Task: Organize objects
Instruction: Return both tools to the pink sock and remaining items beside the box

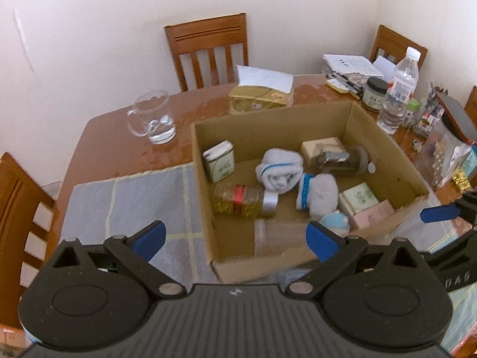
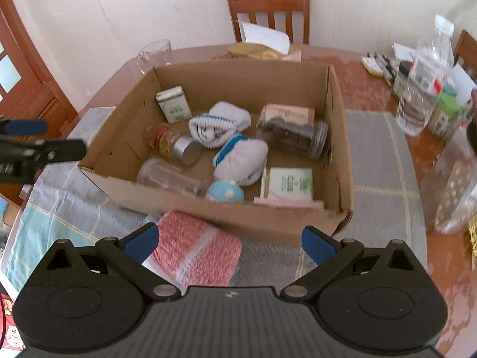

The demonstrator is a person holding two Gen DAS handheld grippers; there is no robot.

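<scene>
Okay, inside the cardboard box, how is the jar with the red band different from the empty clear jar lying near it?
The jar with the red band is filled with golden contents; the empty clear jar holds nothing visible. The red-band jar wears a silver lid; no lid shows on the clear jar. The clear jar lies closer to the box's near wall, the red-band jar farther in. Both lie on their sides and are see-through.

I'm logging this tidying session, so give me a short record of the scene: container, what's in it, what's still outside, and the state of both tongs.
container: open cardboard box on a grey placemat
inside: two rolled socks, jars lying on their sides, small green-and-white boxes, blue toy
outside: pink knitted cloth in front of the box; glass mug, water bottle
left tongs: open, empty
right tongs: open, above the pink cloth
</scene>
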